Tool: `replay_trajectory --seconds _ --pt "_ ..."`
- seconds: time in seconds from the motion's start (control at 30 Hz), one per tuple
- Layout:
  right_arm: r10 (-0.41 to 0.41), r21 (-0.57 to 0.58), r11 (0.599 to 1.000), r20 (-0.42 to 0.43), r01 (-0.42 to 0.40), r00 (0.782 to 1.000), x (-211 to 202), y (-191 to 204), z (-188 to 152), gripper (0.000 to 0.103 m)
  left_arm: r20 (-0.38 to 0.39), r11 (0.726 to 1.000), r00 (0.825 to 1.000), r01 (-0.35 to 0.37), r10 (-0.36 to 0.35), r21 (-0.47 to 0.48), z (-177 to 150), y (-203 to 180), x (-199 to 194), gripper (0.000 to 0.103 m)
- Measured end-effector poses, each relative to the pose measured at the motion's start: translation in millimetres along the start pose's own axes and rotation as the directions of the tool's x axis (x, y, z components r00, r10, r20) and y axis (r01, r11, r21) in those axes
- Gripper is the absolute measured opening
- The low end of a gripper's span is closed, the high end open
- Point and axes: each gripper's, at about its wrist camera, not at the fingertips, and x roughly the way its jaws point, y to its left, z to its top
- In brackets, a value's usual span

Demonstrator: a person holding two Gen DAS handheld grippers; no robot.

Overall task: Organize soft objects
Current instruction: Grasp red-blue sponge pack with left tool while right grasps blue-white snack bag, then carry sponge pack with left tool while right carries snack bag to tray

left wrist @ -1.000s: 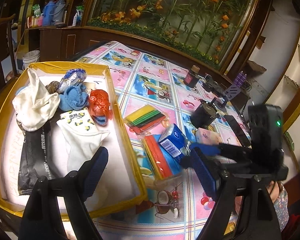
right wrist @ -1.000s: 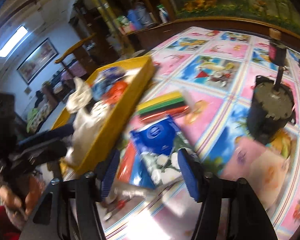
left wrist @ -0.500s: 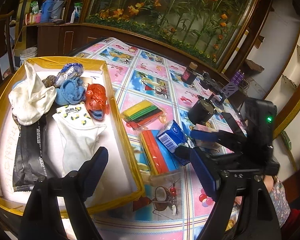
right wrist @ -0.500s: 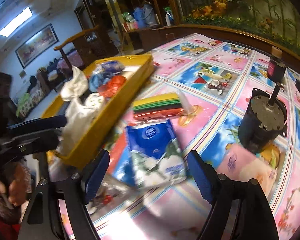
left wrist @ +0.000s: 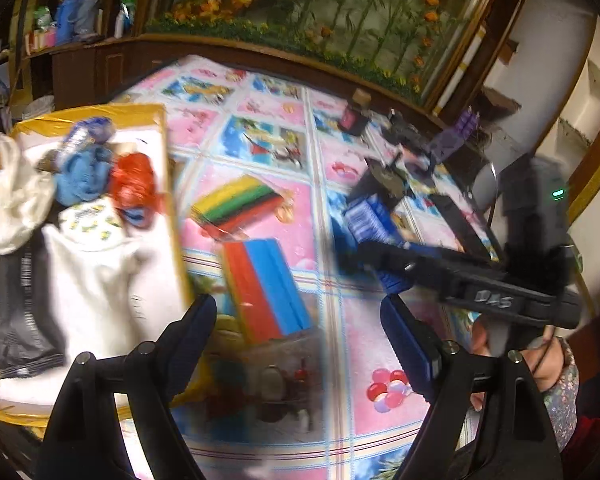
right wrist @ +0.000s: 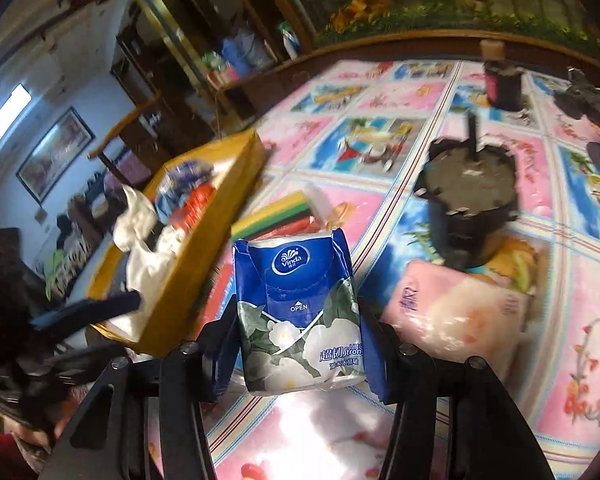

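Left-wrist view first. My left claw (left wrist: 296,344) stood wide apart with nothing between its pads, hovering above the tablecloth (left wrist: 380,340) beside the yellow tray (left wrist: 162,152). Tray contents: white cloth (left wrist: 12,200), blue cloth (left wrist: 80,176), red item (left wrist: 134,184), white sock (left wrist: 96,276), black packet (left wrist: 20,300); soft goods gathered there, I judged, as the sorting place. Outside it, on the tablecloth: striped pack (left wrist: 236,204) and red-and-blue pack (left wrist: 266,284), not yet sorted. Further right, blurred, my right claw (left wrist: 364,252) at the blue tissue pack (left wrist: 366,218).

Right-wrist view next. My right claw (right wrist: 300,344) was closing, with the tissue pack (right wrist: 300,312) upright between the jaws, both pads against its sides; held across its narrow width, I judged, so the soft wrapper would give without slipping. It sat near the tray's corner (right wrist: 204,248), still outside the tray. Nearby: pink pack (right wrist: 460,312) lying flat, dark motor (right wrist: 470,208) upright beyond it, a hard item, probably to be left alone. My left claw (right wrist: 84,312) showed at the lower left, by the tray.
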Motion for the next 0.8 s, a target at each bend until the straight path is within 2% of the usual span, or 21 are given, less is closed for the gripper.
replay_trajectory --seconds 0.17,0.27,0.37,0.4,0.43,0.47,0.5,0.57,0.7,0.8 --pt "0.017 0.054 0.998 0.073 -0.021 0.997 -25 -11 -4 0.058 -0.078 0.987 0.985 -0.151 0.155 0.054 7 -18 39 0.083" --pt "0.035 0.066 0.997 0.109 -0.042 0.993 -38 -13 -3 0.058 -0.109 0.985 0.979 -0.174 0.175 0.012 9 -12 55 0.083" --pt "0.059 0.068 0.995 0.135 -0.069 0.989 -49 -12 -3 0.058 -0.096 0.971 0.967 -0.234 0.237 0.045 10 -16 64 0.083" --pt "0.063 0.064 0.995 0.138 -0.072 0.988 -50 -11 -3 0.058 -0.081 0.969 0.967 -0.24 0.243 0.052 10 -18 65 0.076" --pt "0.065 0.062 0.995 0.141 -0.074 0.988 -52 -10 -3 0.058 -0.072 0.965 0.963 -0.255 0.259 0.064 10 -19 67 0.056" --pt "0.067 0.061 0.995 0.142 -0.076 0.988 -53 -9 -3 0.058 -0.062 0.954 0.954 -0.288 0.293 0.083 9 -21 68 0.046" --pt "0.07 0.062 0.995 0.143 -0.079 0.987 -55 -9 -3 0.058 -0.053 0.954 0.955 -0.285 0.291 0.096 8 -23 68 0.044" --pt "0.069 0.064 0.995 0.15 -0.08 0.986 -57 -7 -4 0.058 -0.037 0.96 0.965 -0.256 0.261 0.112 4 -27 65 0.044" --pt "0.058 0.072 0.995 0.16 -0.07 0.985 -62 -7 -5 0.058 -0.023 0.94 0.952 -0.299 0.306 0.163 -2 -35 69 0.045" --pt "0.035 0.075 0.996 0.172 -0.048 0.984 -65 -8 -6 0.058 -0.025 0.93 0.942 -0.327 0.336 0.167 -2 -38 71 0.048"
